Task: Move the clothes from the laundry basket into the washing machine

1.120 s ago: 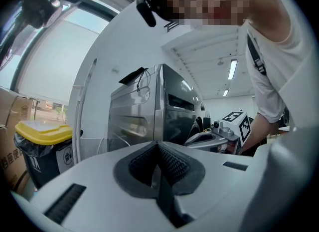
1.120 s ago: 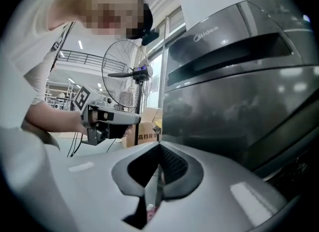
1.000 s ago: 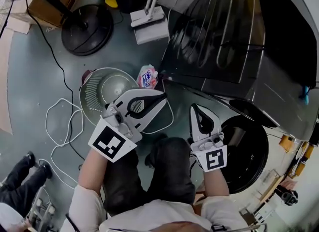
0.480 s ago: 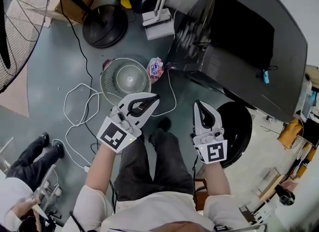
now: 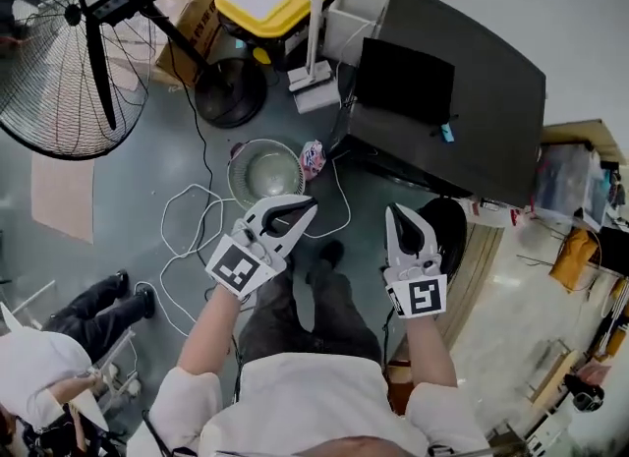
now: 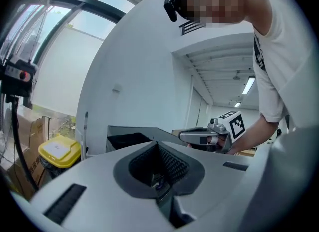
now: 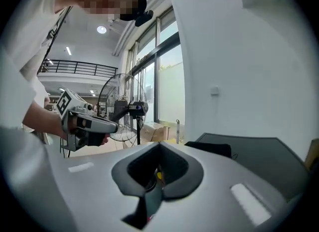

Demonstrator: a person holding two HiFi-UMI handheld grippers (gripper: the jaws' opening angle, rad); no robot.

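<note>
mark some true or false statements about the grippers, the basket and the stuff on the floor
1. Each gripper holds a garment. False: the left gripper and the right gripper are both shut, with nothing between their jaws.
2. The laundry basket sits on the floor, beyond the left gripper in the head view. True.
3. The laundry basket is piled high with clothes. False: it looks empty, and its pale bottom shows.
4. A fan stands at the left of the head view. True.
5. A white cable lies in loops on the floor near the laundry basket. True.
</note>
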